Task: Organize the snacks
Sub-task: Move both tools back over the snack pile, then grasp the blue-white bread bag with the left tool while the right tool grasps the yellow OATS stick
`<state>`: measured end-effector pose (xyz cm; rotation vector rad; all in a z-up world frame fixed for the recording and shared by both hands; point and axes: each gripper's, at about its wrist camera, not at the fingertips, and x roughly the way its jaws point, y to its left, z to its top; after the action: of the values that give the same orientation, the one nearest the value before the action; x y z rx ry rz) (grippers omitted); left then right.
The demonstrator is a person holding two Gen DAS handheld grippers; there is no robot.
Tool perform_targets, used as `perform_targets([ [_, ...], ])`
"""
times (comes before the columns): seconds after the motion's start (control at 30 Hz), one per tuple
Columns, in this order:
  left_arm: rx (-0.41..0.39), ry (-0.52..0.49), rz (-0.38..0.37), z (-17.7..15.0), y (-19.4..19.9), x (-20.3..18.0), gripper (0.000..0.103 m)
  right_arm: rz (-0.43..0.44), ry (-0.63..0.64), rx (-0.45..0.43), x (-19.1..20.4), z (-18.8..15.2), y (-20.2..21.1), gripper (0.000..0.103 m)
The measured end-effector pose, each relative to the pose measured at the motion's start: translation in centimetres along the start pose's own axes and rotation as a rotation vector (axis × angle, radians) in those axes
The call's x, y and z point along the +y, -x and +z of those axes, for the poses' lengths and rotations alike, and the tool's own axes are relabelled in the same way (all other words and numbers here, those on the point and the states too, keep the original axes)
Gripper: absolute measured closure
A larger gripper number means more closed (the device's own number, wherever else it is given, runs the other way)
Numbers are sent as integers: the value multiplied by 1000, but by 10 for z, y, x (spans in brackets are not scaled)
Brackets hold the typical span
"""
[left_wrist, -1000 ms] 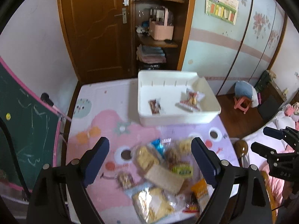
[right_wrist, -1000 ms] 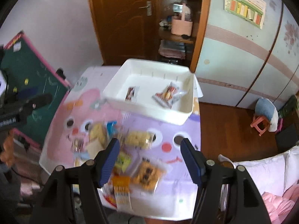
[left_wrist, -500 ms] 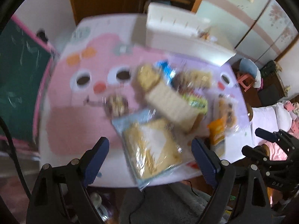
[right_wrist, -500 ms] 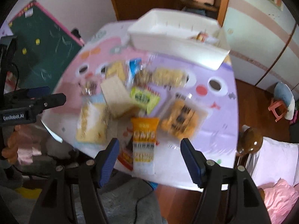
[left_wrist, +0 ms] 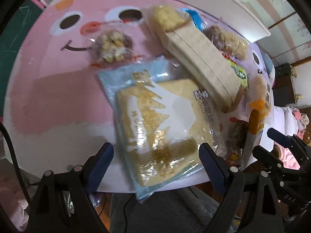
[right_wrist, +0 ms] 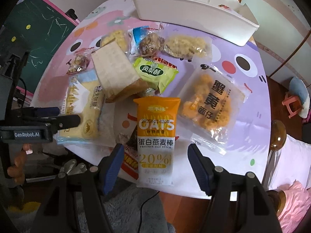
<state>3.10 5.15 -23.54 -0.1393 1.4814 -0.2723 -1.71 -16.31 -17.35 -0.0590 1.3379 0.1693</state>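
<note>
While both sets hang spread above the bench [right_wrist: 243, 136], the left tongs [left_wrist: 155, 161] frame a bread packet [left_wrist: 155, 124], the right tongs [right_wrist: 155, 161] an oat bar [right_wrist: 155, 136].

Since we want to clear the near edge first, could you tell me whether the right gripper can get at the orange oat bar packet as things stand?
Probably yes: the right gripper is open right over the oat bar packet, which lies on top with nothing covering it.

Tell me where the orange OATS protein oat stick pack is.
In the right wrist view, the OATS pack lies at the table's near edge, framed by the open right gripper, below the green pineapple cake packet.
</note>
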Motion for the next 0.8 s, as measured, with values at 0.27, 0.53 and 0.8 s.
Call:
perform_targets([
  [0.27,39,26,5,9,-18,-15,0,-8,2,23,0,3,-11,38],
  [0.53,119,98,135,33,-38,-42,0,2,-10,45,0,4,-21,43],
  [0.8,106,132,199,43,-46,-58,0,14,-12,69,-1,5,-28,62],
])
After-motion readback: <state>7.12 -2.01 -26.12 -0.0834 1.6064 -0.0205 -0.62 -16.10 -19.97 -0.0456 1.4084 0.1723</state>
